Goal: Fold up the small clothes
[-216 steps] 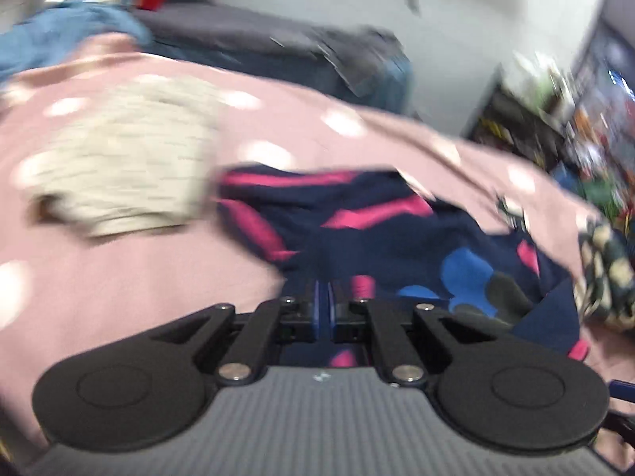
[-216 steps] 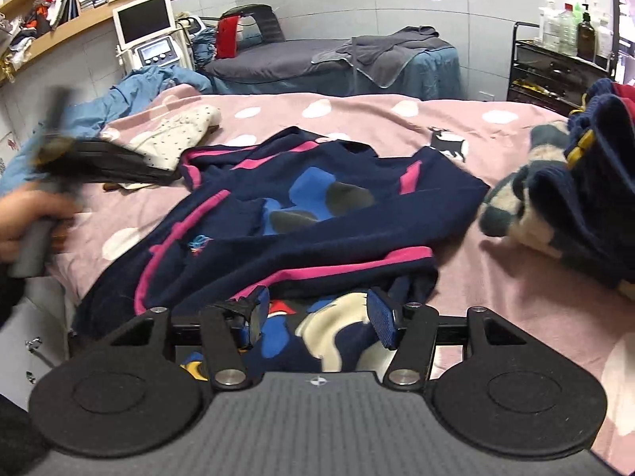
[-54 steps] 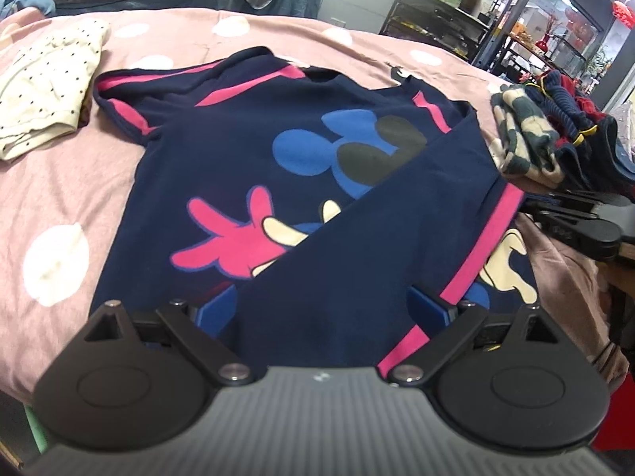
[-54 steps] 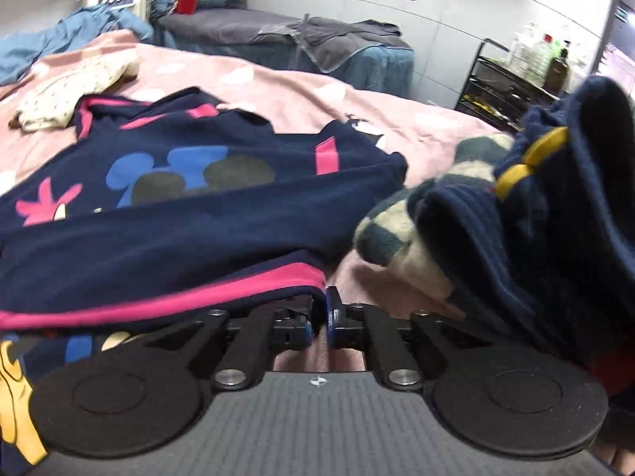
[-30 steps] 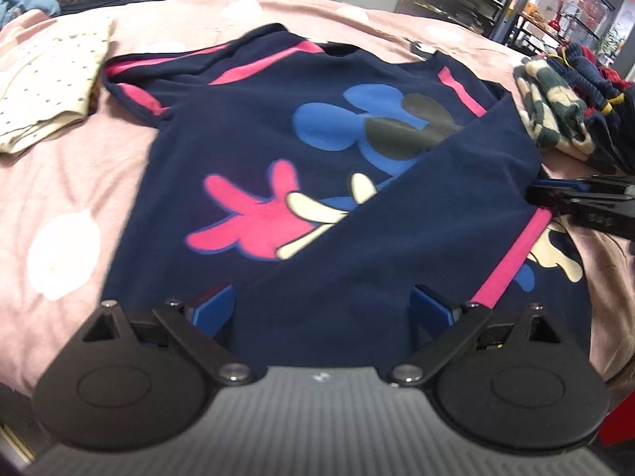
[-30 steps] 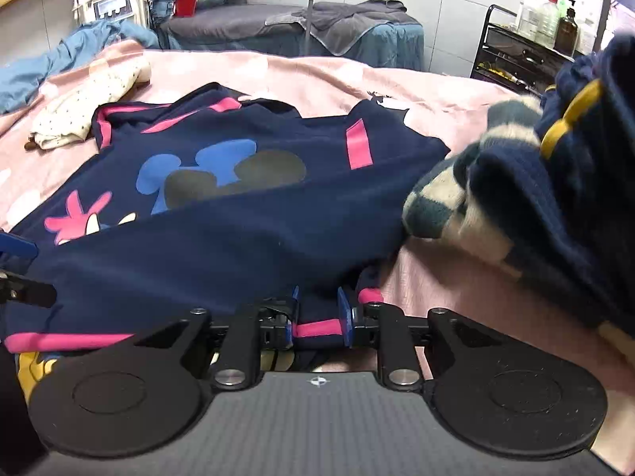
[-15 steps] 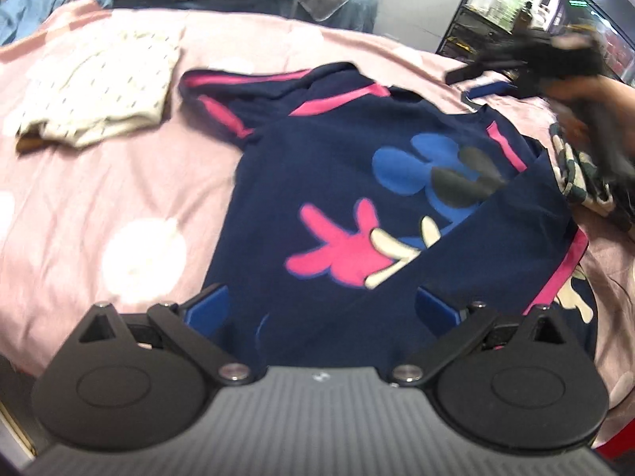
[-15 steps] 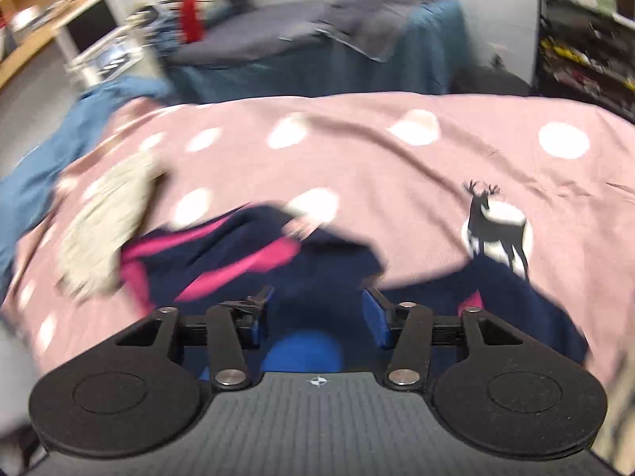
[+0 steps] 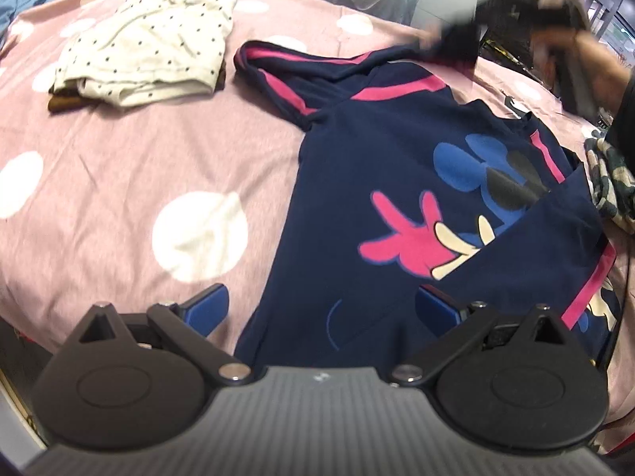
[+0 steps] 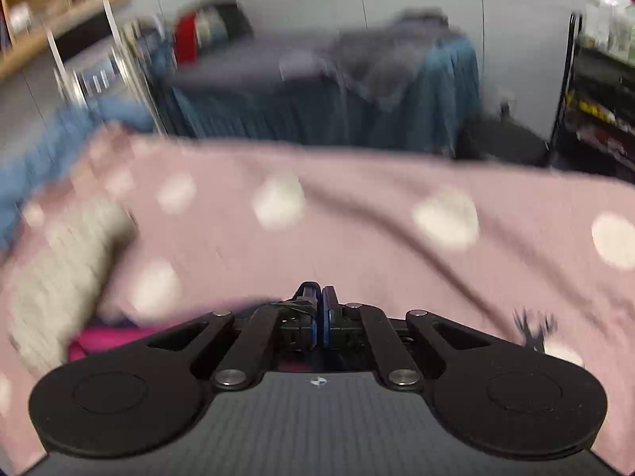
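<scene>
Pink dotted bedspread point(image 9: 119, 166) carried our navy cartoon-print sweatshirt point(image 9: 397, 182), half folded.
Our right gripper point(image 10: 318, 313) had pinched shut, apparently on its far sleeve; our left gripper point(image 9: 321, 309) gaped wide, empty, over the hem. We judged a flat, even fold best.

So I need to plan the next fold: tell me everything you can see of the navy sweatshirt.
The navy sweatshirt lies front-up on the pink dotted bedsheet. It looks like soft knit, with pink stripes and a cartoon print in blue, black, pink and cream. Its right side is already folded over diagonally. The far sleeve stretches toward the blurred right gripper; the open left gripper straddles its near hem.
</scene>
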A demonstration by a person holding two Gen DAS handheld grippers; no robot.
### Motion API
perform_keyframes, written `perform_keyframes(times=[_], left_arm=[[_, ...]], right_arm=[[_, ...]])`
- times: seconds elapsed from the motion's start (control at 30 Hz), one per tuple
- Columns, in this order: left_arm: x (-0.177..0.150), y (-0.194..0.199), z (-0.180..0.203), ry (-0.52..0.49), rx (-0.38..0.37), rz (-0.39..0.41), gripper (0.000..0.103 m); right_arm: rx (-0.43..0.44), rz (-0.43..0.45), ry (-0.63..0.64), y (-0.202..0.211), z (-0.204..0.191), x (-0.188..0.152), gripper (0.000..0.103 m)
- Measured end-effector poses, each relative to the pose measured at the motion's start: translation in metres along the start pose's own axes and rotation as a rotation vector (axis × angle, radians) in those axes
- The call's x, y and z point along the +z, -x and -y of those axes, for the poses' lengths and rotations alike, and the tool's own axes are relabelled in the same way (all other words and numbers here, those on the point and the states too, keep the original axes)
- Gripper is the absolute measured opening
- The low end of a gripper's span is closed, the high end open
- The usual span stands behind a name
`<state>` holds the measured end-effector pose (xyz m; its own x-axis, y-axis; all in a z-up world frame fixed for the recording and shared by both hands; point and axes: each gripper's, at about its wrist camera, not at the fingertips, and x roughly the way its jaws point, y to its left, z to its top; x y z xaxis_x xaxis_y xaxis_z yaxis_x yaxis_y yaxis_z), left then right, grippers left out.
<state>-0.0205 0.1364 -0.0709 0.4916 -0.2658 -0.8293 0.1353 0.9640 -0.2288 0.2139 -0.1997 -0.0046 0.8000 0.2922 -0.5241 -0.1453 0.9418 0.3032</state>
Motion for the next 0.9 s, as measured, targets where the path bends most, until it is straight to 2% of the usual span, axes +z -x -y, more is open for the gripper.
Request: perform_keyframes(times=[0.1,0.13,0.2,0.23,0.37,0.5,0.6,0.67,0.73,0.8,0.83,0.87,0.9], left_arm=[[0.002,0.000,0.003,0.005,-0.002,-0.001,0.102],[0.001,0.000,0.003,0.005,-0.003,-0.001,0.102],[0.001,0.002,0.004,0.007,-0.001,0.001,0.102],[0.002,0.004,0.005,0.010,0.000,0.006,0.102],[0.002,0.011,0.003,0.021,-0.003,0.023,0.102],[0.004,0.012,-0.005,0.041,0.001,0.019,0.102],[0.007,0.011,-0.013,0.061,0.023,0.017,0.102],[0.010,0.012,-0.017,0.080,0.040,0.023,0.102],[0.013,0.013,-0.018,0.080,0.052,0.023,0.102],[0.014,0.014,-0.014,0.070,0.058,0.028,0.102],[0.015,0.016,-0.011,0.069,0.054,0.031,0.102],[0.014,0.018,-0.009,0.069,0.045,0.031,0.102],[0.013,0.019,-0.005,0.065,0.033,0.032,0.102]], right_arm=[[0.140,0.258,0.002,0.061,-0.032,0.032,0.004],[0.210,0.326,0.010,0.084,-0.042,0.044,0.004],[0.348,0.371,0.056,0.124,-0.060,0.054,0.004],[0.360,0.363,0.097,0.145,-0.070,0.054,0.004],[0.297,0.243,0.185,0.202,-0.074,0.018,0.004],[0.278,0.000,0.333,0.231,-0.060,-0.059,0.004],[0.292,-0.176,0.588,0.242,-0.075,-0.136,0.004],[0.349,-0.301,0.764,0.252,-0.088,-0.186,0.004],[0.387,-0.438,0.740,0.246,-0.093,-0.212,0.006],[0.439,-0.499,0.630,0.243,-0.082,-0.231,0.016],[0.456,-0.512,0.534,0.240,-0.073,-0.233,0.035],[0.445,-0.515,0.463,0.237,-0.066,-0.231,0.046],[0.427,-0.482,0.401,0.237,-0.057,-0.228,0.050]])
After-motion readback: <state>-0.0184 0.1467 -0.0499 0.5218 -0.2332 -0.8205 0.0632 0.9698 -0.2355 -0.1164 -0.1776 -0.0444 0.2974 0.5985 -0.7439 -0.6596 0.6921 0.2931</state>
